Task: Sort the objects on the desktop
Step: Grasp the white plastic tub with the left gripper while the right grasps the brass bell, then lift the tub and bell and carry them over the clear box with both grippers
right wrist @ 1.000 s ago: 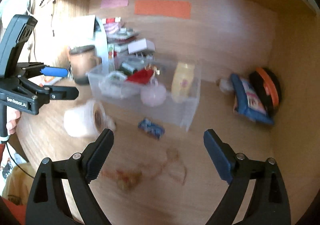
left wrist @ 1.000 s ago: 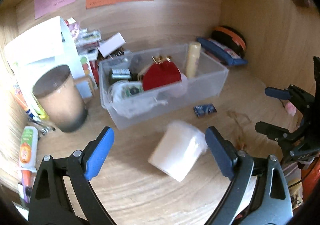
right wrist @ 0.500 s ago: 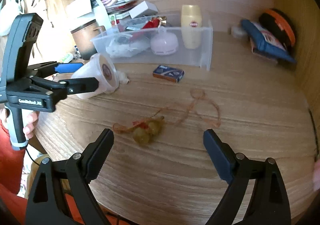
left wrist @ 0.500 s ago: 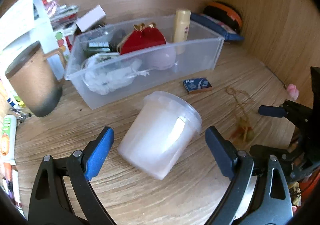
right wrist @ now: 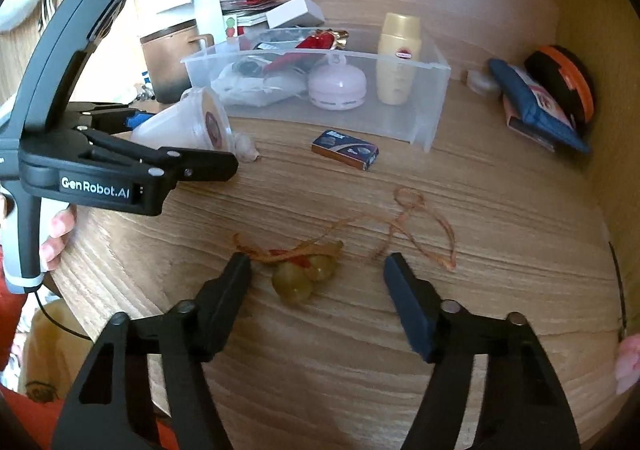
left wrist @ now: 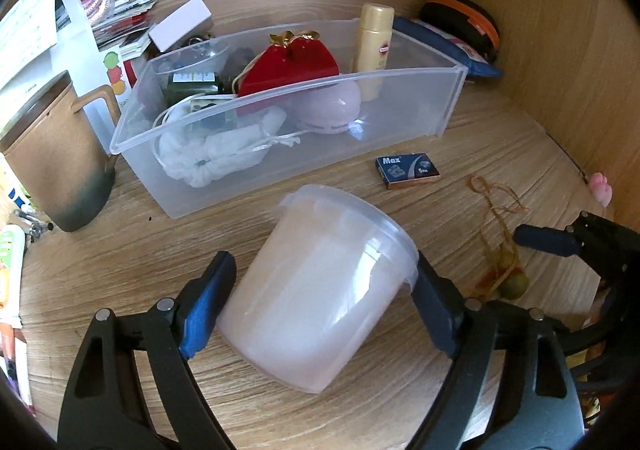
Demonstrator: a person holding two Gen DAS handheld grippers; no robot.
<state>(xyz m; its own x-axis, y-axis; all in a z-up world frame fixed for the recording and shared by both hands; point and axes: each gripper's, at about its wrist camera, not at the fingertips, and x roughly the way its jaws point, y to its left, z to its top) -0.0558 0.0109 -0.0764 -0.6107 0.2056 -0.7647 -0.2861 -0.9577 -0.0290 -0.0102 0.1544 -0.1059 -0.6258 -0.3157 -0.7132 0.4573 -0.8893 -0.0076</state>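
Observation:
A white lidded plastic tub (left wrist: 320, 286) lies on its side on the wooden desk. My left gripper (left wrist: 324, 298) is open, its fingers on either side of the tub, close to its walls. The tub also shows in the right wrist view (right wrist: 188, 126). My right gripper (right wrist: 318, 282) is open, low over a pendant of two greenish beads on an orange cord (right wrist: 300, 278), which lies between its fingers. A small blue box (left wrist: 407, 171) lies in front of the clear storage bin (left wrist: 400, 118).
The bin holds a red pouch (left wrist: 288, 68), a cream bottle (left wrist: 372, 46), a pink round case (left wrist: 332, 108) and white cloth. A brown mug (left wrist: 56, 166) stands at the left. A dark pouch (right wrist: 536, 106) and an orange-rimmed case (right wrist: 560, 82) lie at the right wall.
Both grippers have moved forward and down. The left one has closed in around the tub. The right one has come down over the bead pendant.

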